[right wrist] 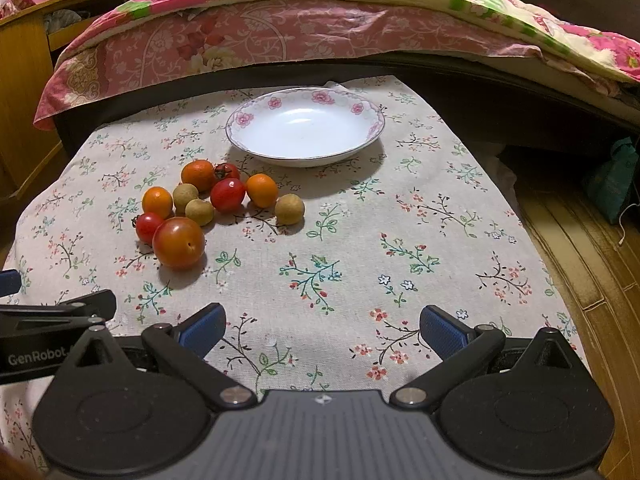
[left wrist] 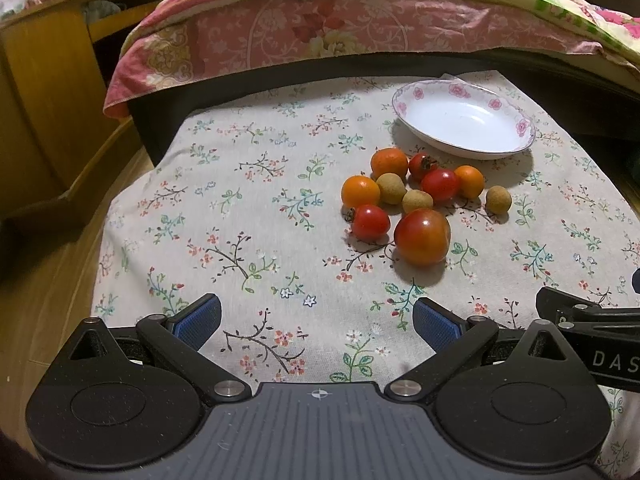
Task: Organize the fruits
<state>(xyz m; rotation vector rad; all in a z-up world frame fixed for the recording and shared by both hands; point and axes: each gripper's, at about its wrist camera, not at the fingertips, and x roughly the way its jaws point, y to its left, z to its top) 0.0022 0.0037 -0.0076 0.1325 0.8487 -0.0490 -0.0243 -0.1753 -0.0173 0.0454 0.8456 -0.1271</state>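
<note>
A pile of small fruits lies on the floral tablecloth (left wrist: 248, 216): a large red-orange tomato (left wrist: 422, 237) (right wrist: 179, 242), red cherry tomatoes (left wrist: 370, 222) (right wrist: 227, 195), small oranges (left wrist: 360, 191) (right wrist: 261, 190) and brown longans (left wrist: 498, 199) (right wrist: 289, 209). An empty white dish with pink flowers (left wrist: 464, 124) (right wrist: 306, 126) stands just behind them. My left gripper (left wrist: 316, 322) is open and empty, near the table's front, left of the pile. My right gripper (right wrist: 322, 330) is open and empty, right of the pile.
A bed with a pink floral quilt (left wrist: 320, 28) runs behind the table. A wooden cabinet (left wrist: 44, 80) stands at the left. Wooden floor (right wrist: 580, 248) and a green bag (right wrist: 612, 184) lie to the right of the table.
</note>
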